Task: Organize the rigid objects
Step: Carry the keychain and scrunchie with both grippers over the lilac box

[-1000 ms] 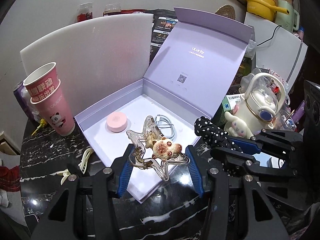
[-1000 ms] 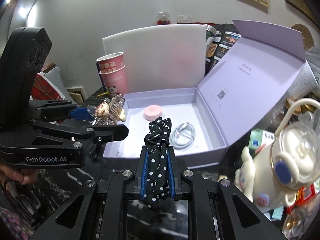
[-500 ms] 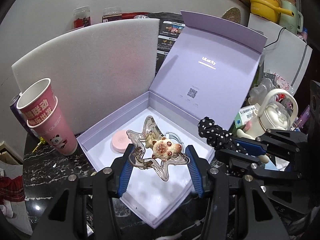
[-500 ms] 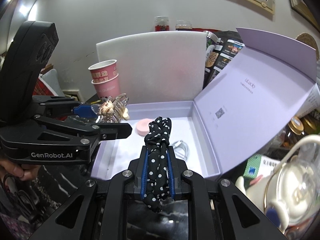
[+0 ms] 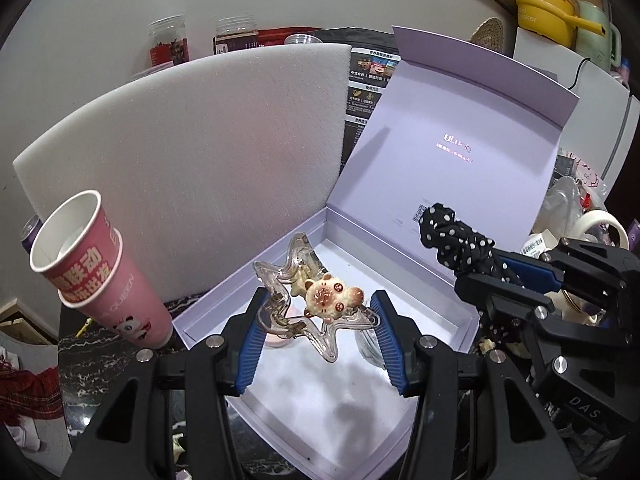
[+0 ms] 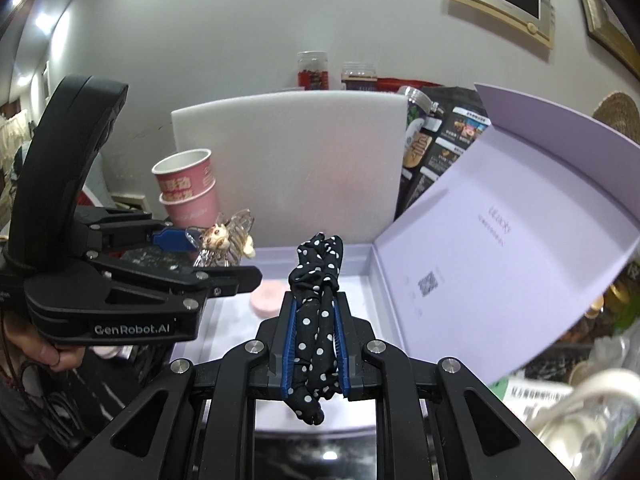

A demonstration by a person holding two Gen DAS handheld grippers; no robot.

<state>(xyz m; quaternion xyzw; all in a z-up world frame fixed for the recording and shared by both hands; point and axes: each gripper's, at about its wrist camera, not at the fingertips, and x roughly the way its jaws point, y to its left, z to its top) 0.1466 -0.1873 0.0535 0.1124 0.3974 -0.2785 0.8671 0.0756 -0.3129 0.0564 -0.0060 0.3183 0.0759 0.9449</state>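
Note:
A clear star-shaped hair clip [image 5: 304, 312] with a small bear figure on it is clamped between the blue pads of my left gripper [image 5: 318, 336], held above the open lilac box [image 5: 440, 280]. The same star hair clip [image 6: 224, 240] shows at left in the right wrist view. My right gripper [image 6: 316, 340] is shut on a black polka-dot scrunchie [image 6: 316, 300], which also hangs over the box at right as the scrunchie [image 5: 460, 244] in the left wrist view. A pink round case [image 6: 266, 300] lies on the box floor, partly hidden by the clip.
A white foam board [image 5: 200, 152] stands behind the box. Stacked pink paper cups [image 5: 96, 272] are at left on the dark marble table [image 5: 100, 380]. The raised box lid [image 5: 460, 152] walls the right side. A white kettle [image 6: 592, 420] and clutter sit at far right. A hand [image 6: 44, 354] holds the left gripper.
Both grippers have moved forward toward the box and foam board, each keeping its hold; the box interior now lies directly beneath them and the white cable has dropped out of sight.

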